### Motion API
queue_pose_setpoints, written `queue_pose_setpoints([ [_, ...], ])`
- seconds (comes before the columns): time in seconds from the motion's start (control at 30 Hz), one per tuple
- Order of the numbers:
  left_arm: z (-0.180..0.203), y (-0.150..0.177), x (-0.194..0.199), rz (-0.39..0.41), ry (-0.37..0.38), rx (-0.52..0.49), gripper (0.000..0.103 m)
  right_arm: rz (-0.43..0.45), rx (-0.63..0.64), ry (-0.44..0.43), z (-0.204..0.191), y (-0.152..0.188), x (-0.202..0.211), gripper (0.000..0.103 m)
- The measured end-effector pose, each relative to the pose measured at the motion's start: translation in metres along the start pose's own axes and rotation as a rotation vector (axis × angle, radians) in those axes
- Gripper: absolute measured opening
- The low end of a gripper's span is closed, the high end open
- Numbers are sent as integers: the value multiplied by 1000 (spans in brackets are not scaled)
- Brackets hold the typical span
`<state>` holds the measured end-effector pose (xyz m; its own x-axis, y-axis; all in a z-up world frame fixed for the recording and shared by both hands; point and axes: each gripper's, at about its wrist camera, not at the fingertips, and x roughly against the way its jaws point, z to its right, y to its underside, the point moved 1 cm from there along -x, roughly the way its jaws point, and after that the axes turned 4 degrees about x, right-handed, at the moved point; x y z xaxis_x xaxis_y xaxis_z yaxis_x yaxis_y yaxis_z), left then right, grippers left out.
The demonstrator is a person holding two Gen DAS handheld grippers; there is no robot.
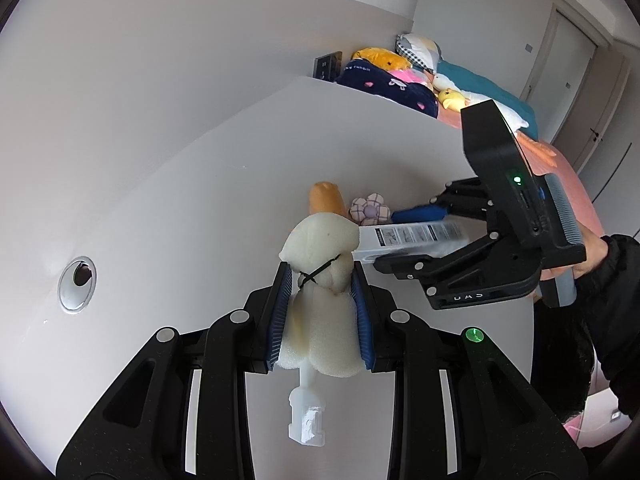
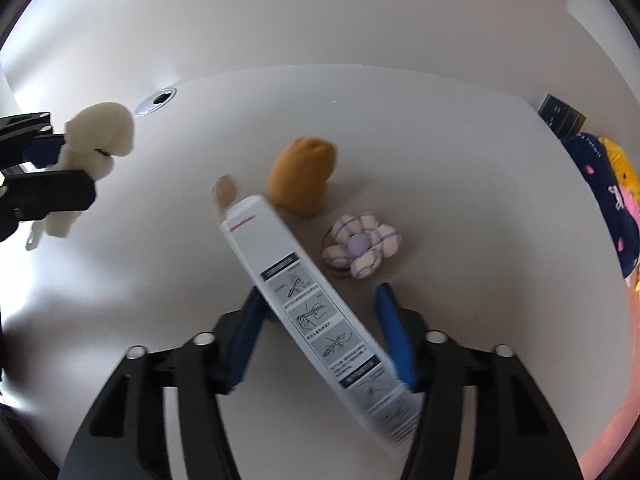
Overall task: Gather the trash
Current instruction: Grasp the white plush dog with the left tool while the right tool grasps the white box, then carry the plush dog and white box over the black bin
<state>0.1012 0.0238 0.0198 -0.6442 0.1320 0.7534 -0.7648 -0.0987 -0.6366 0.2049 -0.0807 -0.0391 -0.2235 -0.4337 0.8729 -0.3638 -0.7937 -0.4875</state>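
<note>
L gripper (image 1: 322, 312) clamped on white foam wad (image 1: 320, 280), held above near side of white desk (image 1: 200, 184). R gripper (image 2: 320, 336) half-open w/ white box (image 2: 304, 300) slanting between its pads; can't tell if pads press. Brown plush (image 2: 302, 178) & flower toy (image 2: 362, 246) just beyond.

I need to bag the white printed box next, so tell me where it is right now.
The white printed box lies slanted between the right gripper's jaws, just in front of the brown plush toy and left of the checked fabric flower in the right wrist view.
</note>
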Motion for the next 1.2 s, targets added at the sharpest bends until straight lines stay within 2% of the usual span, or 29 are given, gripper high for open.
queue_pose_setpoints([
  [0.17, 3, -2, -2, -1, 4, -7, 29, 1, -16, -17, -10, 6, 7, 30],
  [0.3, 9, -2, -1, 3, 5, -24, 29, 13, -45, -3, -21, 14, 13, 30],
  [0.67, 35, 3, -1, 13, 17, -77, 29, 116, -255, 66, -41, 42, 41, 29],
  [1.0, 77, 12, -2, 17, 26, -140, 29, 199, -381, 125, -20, 90, 89, 29],
  [1.2, 99, 12, -4, 16, 53, -156, 29, 217, -420, 150, -5, 106, 106, 29],
])
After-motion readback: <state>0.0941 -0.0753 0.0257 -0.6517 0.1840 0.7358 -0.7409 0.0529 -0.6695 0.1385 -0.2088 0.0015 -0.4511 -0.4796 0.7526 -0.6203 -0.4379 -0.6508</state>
